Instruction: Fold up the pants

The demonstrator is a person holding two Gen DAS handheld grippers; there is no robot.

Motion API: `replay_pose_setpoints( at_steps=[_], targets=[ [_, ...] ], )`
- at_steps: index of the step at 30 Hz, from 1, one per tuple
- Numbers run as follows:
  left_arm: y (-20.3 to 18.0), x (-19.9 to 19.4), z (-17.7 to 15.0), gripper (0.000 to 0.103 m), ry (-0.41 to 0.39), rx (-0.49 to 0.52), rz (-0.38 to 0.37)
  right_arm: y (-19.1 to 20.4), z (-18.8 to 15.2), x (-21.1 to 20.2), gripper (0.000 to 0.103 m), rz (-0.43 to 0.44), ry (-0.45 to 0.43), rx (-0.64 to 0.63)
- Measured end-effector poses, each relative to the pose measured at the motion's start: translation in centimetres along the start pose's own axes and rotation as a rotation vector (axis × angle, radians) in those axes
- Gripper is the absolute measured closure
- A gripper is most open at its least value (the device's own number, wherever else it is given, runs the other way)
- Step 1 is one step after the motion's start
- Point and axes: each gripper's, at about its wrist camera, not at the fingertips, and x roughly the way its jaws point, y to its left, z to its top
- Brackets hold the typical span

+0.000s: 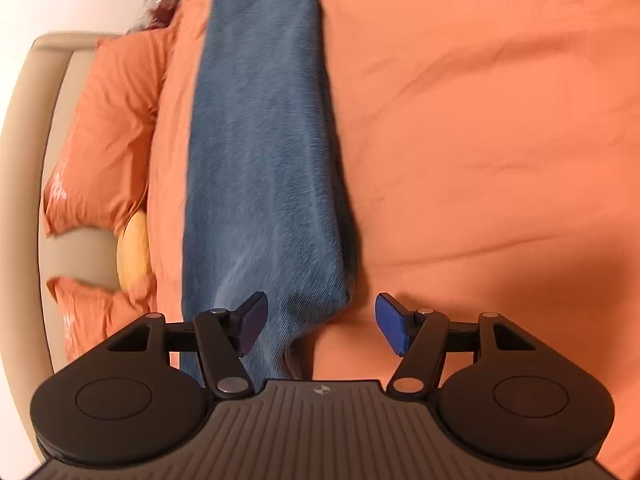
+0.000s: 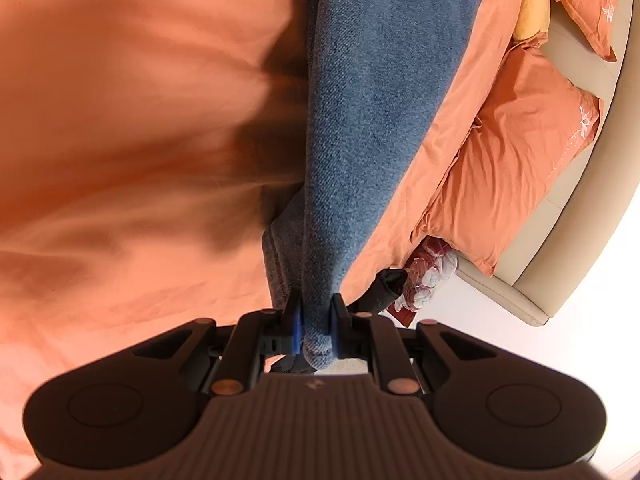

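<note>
Blue denim pants (image 1: 260, 160) lie in a long strip on the orange bedspread (image 1: 480, 140). My left gripper (image 1: 320, 326) is open just above the near end of the pants, with the cloth between and under its blue pads and nothing held. In the right wrist view my right gripper (image 2: 316, 326) is shut on the other end of the pants (image 2: 368, 120), pinching a bunched fold of denim and lifting it off the bedspread (image 2: 140, 120).
Orange pillows (image 1: 108, 128) and a yellow cushion (image 1: 134, 252) lie against the beige headboard (image 1: 52, 120) on the left. In the right wrist view the pillows (image 2: 520, 152), a red-and-white bundle (image 2: 428, 276) and a dark cloth (image 2: 384, 288) lie near the bed edge.
</note>
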Motion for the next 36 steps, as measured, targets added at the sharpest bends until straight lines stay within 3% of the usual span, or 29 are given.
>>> replay_pose_setpoints(
  at_steps=[5, 7, 9, 10, 12, 18, 22, 25, 27, 31, 33, 36],
  targets=[
    [-1.7, 3.3, 0.3, 0.031, 0.015, 0.117, 0.073, 0.2, 0.0, 0.8, 0.094, 0.009, -0.011, 0.006],
    [-2.5, 4.3, 0.4, 0.045, 0.018, 0.169, 0.129, 0.2, -0.1, 1.4, 0.094, 0.012, -0.017, -0.001],
    [-2.6, 5.2, 0.7, 0.071, 0.037, 0.184, 0.132, 0.6, -0.1, 1.9, 0.094, 0.014, -0.019, -0.013],
    [-2.2, 5.2, 0.8, 0.074, 0.035, 0.164, 0.128, 0.7, -0.1, 2.2, 0.094, 0.014, -0.021, -0.019],
    [-0.6, 4.3, 0.6, 0.081, 0.022, 0.074, 0.099, 0.7, -0.2, 2.7, 0.094, 0.009, -0.027, -0.031],
    [8.7, -1.7, -1.0, 0.085, -0.014, -0.248, -0.010, -0.6, -2.0, 1.3, 0.094, 0.004, -0.089, -0.009],
    [10.7, -4.9, -2.8, 0.085, -0.022, -0.261, -0.102, 0.9, -3.6, -1.6, 0.094, 0.053, -0.147, -0.079],
    [8.5, -6.4, -3.0, 0.087, -0.028, -0.197, -0.172, 3.2, -4.0, -4.1, 0.094, 0.116, -0.184, -0.098],
    [5.9, -6.1, -2.7, 0.102, -0.022, -0.163, -0.207, 5.0, -3.4, -4.7, 0.094, 0.133, -0.188, -0.094],
    [2.7, -3.7, -2.9, 0.103, 0.037, -0.131, -0.215, 7.0, -1.1, -3.3, 0.093, 0.156, -0.137, -0.038],
    [2.5, -2.7, -3.4, 0.103, 0.072, -0.169, -0.227, 7.5, -0.3, -2.6, 0.093, 0.169, -0.127, -0.011],
    [3.5, -3.2, -4.1, 0.101, 0.073, -0.246, -0.247, 8.3, 0.2, -1.9, 0.071, 0.205, -0.095, 0.014]
  ],
)
